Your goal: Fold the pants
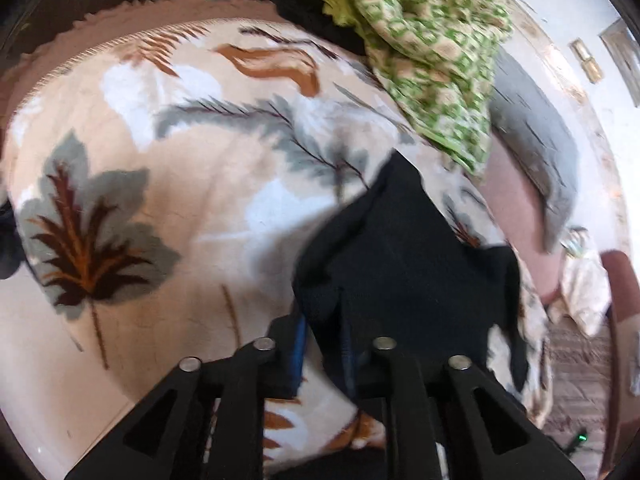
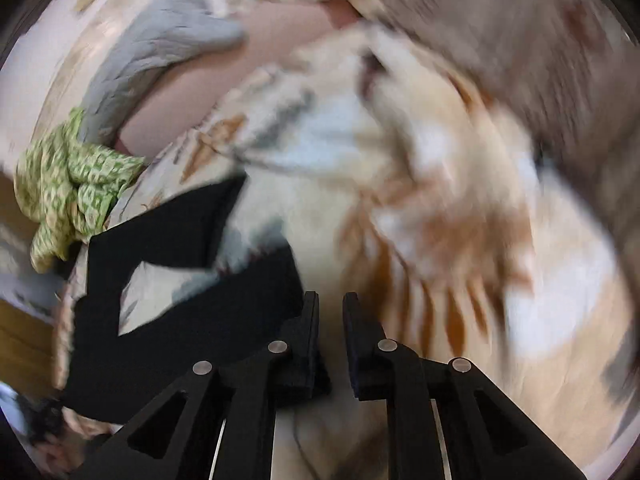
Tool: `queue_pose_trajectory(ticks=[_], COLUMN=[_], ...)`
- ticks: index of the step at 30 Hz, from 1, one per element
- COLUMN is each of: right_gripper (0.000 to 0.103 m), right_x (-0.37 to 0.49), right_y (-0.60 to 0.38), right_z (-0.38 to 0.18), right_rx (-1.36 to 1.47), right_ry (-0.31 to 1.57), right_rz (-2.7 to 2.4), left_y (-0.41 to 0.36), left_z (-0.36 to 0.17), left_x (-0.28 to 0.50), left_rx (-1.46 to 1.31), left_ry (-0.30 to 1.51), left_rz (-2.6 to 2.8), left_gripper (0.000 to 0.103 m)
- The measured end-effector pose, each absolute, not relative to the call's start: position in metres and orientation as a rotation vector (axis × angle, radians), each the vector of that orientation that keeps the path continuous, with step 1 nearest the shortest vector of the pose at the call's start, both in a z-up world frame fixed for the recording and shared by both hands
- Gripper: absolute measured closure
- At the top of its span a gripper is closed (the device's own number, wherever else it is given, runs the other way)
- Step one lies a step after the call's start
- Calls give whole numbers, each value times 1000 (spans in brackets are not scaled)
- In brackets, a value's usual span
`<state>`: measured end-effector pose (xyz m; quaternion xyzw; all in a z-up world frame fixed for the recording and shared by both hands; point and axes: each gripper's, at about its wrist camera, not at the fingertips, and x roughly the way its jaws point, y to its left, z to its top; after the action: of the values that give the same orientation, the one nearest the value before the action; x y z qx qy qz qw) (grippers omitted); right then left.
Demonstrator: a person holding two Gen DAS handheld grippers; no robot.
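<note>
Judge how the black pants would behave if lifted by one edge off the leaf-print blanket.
The black pants would probably hang limp: they already bend at an angle on the leaf-print blanket. They look thin and flat, so likely light. The plush blanket may drag on the cloth, so pushing would probably bunch it.

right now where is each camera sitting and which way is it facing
Left wrist: sits on the left gripper, looking forward and down along its fingers at the black pants on the leaf-print blanket; black cloth lies between the two fingers.
Right wrist: sits on the right gripper, looking down at the same blanket, blurred; its fingers stand slightly apart with nothing between them, pants to their left.
Shared: pants, blanket, green patterned cloth, grey pillow.
</note>
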<state>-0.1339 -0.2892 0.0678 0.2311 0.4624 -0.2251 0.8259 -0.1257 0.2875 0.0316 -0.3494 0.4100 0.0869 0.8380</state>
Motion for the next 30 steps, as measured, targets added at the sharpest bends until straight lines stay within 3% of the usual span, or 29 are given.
queue_pose_trajectory(ticks=[2, 4, 8, 10, 14, 15, 16, 20, 26, 30], right_gripper=[71, 62, 61, 61, 64, 70, 102, 101, 101, 101], right_x=[-115, -92, -48, -32, -30, -26, -27, -41, -110, -142], right_y=[-276, -267, -259, -263, -267, -264, -260, -246, -222, -223], right_z=[75, 71, 38, 14, -3, -3, -3, 25, 87, 91], right_rx=[483, 596, 693, 753, 817, 796, 795, 833, 952, 1143], right_ry=[924, 893, 973, 1052, 1050, 1061, 1061, 936, 673, 545], right_rz=[-345, -145, -82, -109, -136, -103, -64, 60, 218, 243], left_y=[285, 277, 243, 219, 173, 167, 161, 146, 139, 140], left_z=[51, 70, 94, 95, 82, 77, 70, 41, 54, 49], left_x=[-136, -148, -155, -147, -138, -138, -136, -131, -121, -117], left_rx=[-702, -661, -661, -672, -679, -684, -680, -641, -596, -609], left_ry=[794, 709, 615, 630, 683, 694, 707, 818, 783, 790], left_rz=[271, 298, 165, 55, -41, -51, -55, -21, -35, -32], left_gripper=[74, 73, 60, 59, 59, 59, 59, 61, 58, 58])
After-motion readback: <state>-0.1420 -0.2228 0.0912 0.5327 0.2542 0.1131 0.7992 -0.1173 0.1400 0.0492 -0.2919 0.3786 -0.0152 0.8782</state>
